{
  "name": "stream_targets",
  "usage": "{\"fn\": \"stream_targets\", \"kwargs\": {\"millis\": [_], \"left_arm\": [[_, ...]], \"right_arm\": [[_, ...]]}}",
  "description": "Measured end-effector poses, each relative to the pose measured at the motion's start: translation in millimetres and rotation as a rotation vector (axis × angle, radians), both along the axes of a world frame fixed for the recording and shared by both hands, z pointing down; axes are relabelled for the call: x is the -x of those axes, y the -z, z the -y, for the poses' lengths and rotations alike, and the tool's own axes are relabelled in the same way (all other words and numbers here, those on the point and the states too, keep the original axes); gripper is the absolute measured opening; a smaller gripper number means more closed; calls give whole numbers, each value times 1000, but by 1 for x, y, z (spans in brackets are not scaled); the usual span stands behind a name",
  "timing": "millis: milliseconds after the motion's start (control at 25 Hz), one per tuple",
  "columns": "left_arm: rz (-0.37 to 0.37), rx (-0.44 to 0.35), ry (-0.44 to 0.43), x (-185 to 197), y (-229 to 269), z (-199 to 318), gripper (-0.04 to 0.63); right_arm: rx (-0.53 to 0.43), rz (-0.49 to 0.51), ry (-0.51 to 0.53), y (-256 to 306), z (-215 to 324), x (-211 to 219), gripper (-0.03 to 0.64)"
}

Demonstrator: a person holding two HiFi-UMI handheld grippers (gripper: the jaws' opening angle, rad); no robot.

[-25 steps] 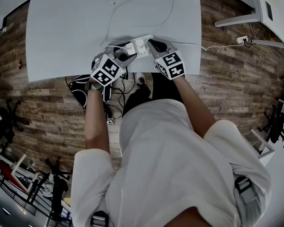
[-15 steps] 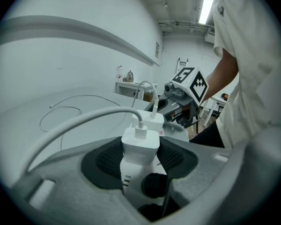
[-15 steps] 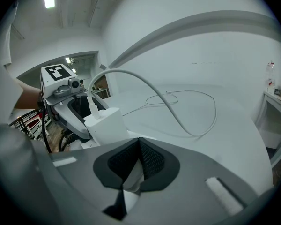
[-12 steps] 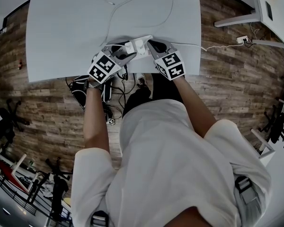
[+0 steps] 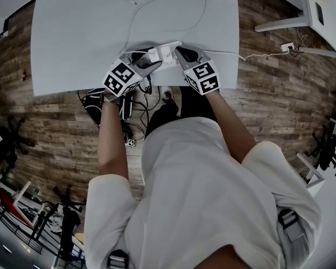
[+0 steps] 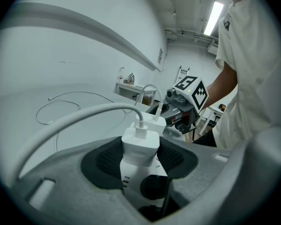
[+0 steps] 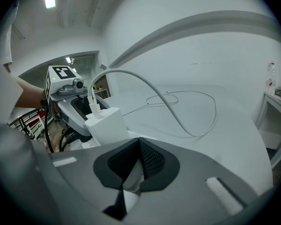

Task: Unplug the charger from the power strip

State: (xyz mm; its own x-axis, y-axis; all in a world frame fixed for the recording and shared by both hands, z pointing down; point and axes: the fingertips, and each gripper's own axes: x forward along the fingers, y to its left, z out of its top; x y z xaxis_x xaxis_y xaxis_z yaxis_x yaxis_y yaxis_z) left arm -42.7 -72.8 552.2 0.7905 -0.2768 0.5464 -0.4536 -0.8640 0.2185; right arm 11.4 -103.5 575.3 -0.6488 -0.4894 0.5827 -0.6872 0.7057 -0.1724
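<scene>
A white power strip [image 5: 168,51] lies at the table's near edge with two white chargers plugged in. My left gripper [image 5: 148,61] reaches in from the left, shut on the nearer charger [image 6: 140,143]. Its black pads press both sides of that charger, whose cable arcs off to the left. The strip [image 6: 136,178] shows below it. The second charger [image 6: 155,123] stands just behind. My right gripper [image 5: 181,52] comes from the right, shut on the strip's end [image 7: 131,184], a thin white edge wedged between its pads. The second charger [image 7: 107,124] stands just beyond those pads.
The white table [image 5: 84,32] carries loose white cables [image 5: 139,1] across its far part. Under its near edge a black bag and tangled cords [image 5: 96,103] lie on the wooden floor. A cord runs right to a floor socket [image 5: 287,46].
The left gripper has rolled about its own axis; its marker cube has swung up and to the left in the head view. The right gripper and the strip have stayed put.
</scene>
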Motion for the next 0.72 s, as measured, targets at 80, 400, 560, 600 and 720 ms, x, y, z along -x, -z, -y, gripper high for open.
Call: {"fn": "stream_targets", "kwargs": {"millis": [80, 400, 560, 600, 720], "left_arm": [[-6, 10, 6, 0, -1, 0, 232], [-1, 19, 6, -1, -1, 0, 232], [52, -54, -3, -2, -1, -1, 230], [72, -77, -12, -2, -1, -1, 230], [113, -138, -28, -5, 1, -2, 230]], "right_arm": [[-1, 0, -1, -1, 0, 0, 3], [-6, -3, 2, -1, -1, -1, 3], [-5, 2, -3, 0, -1, -1, 3], [-4, 2, -3, 0, -1, -1, 3], [-3, 0, -3, -1, 0, -2, 3]]}}
